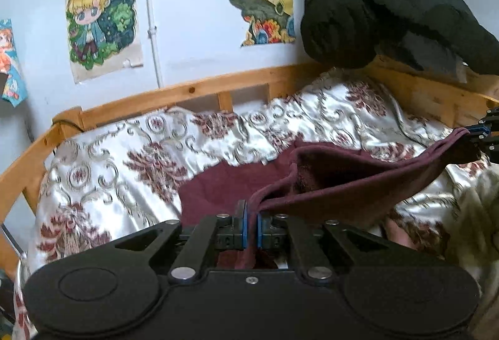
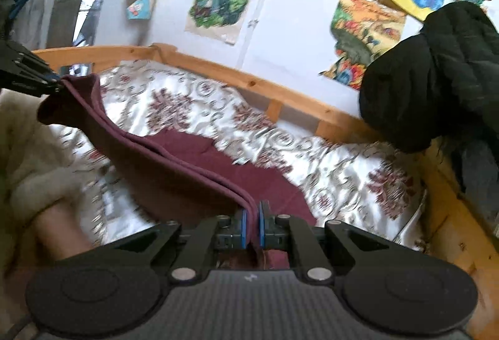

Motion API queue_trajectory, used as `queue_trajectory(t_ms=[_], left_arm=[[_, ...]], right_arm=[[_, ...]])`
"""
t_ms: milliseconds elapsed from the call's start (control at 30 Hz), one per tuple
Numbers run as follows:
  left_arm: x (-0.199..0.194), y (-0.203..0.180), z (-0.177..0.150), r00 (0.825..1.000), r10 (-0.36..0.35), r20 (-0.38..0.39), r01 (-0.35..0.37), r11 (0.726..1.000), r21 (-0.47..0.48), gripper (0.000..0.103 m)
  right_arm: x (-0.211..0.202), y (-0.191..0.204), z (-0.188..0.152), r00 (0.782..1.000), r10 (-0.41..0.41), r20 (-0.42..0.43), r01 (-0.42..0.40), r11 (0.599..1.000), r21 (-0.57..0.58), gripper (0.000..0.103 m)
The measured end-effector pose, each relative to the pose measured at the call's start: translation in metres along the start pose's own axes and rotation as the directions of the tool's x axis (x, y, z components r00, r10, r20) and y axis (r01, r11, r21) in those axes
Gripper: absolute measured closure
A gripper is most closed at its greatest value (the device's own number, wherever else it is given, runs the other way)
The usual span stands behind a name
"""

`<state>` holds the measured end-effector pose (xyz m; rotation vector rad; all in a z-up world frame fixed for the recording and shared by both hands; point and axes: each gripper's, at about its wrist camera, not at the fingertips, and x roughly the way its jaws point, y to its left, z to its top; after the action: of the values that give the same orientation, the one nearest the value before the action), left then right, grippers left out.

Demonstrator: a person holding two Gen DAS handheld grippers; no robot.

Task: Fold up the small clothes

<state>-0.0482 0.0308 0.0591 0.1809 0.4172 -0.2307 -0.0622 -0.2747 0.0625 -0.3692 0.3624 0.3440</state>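
A maroon garment hangs stretched between both grippers above the bed, its far part still lying on the bedspread. My left gripper is shut on one end of its doubled edge. My right gripper is shut on the other end of the maroon garment. In the left wrist view the right gripper shows at the right edge, pinching the cloth. In the right wrist view the left gripper shows at the left edge, also pinching it.
A floral satin bedspread covers the bed, framed by a wooden rail. A black padded coat hangs over the right end. Cream fleece lies on the near side. Drawings cover the wall.
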Motion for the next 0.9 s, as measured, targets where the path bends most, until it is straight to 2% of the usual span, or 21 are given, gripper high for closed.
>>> queue_trajectory(t_ms=[167, 367, 500, 700, 900], left_arm=[[0.041, 0.008, 0.027, 0.998, 0.043, 0.035, -0.044, 0.999, 0.027, 0.098], [0.122, 0.036, 0.055, 0.997, 0.073, -0.009, -0.072, 0.997, 0.023, 0.097], [0.180, 0.050, 0.062, 0.993, 0.103, -0.048, -0.100, 0.993, 0.065, 0.097], [0.253, 0.066, 0.055, 0.986, 0.142, -0.090, -0.137, 0.989, 0.061, 0.097], [0.300, 0.072, 0.031, 0.977, 0.146, -0.153, -0.140, 0.989, 0.047, 0.097]], right_arm=[[0.048, -0.008, 0.015, 0.993, -0.103, 0.064, 0.106, 0.993, -0.044, 0.095], [0.132, -0.022, 0.032, 0.981, -0.176, 0.079, 0.176, 0.984, 0.004, 0.094], [0.194, -0.027, 0.036, 0.974, -0.216, 0.072, 0.216, 0.976, 0.011, 0.094], [0.271, -0.029, 0.016, 0.975, -0.212, 0.067, 0.209, 0.977, 0.039, 0.094], [0.317, -0.025, -0.001, 0.980, -0.199, 0.012, 0.199, 0.980, 0.002, 0.094]])
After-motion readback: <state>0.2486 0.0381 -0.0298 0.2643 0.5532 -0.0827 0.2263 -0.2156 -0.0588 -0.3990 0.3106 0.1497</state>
